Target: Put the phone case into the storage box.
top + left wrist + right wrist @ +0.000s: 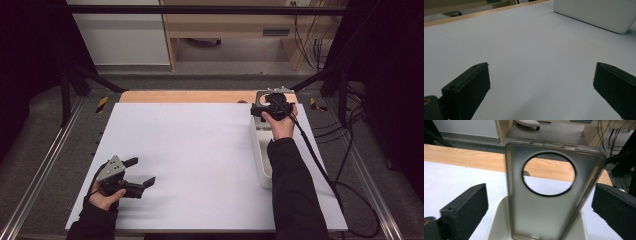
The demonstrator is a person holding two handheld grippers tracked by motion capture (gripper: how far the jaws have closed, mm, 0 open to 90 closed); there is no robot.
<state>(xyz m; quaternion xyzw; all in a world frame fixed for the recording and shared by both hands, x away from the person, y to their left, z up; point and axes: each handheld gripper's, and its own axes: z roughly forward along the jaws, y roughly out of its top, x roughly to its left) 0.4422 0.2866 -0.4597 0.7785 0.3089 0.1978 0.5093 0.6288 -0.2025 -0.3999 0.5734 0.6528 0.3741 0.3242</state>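
While your right gripper (539,207) gapes around the light, bendy phone case (549,202), nothing held, pinch its stiffer side edges gently.

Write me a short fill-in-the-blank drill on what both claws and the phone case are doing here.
1. The translucent phone case stands in a white ____.
2. The case has a large ____ cutout.
3. The right claw has its jaws on either side of the case, ____ and not touching it.
4. The left claw hovers open over the ____ table sheet.

Missing words: bin; round; open; white
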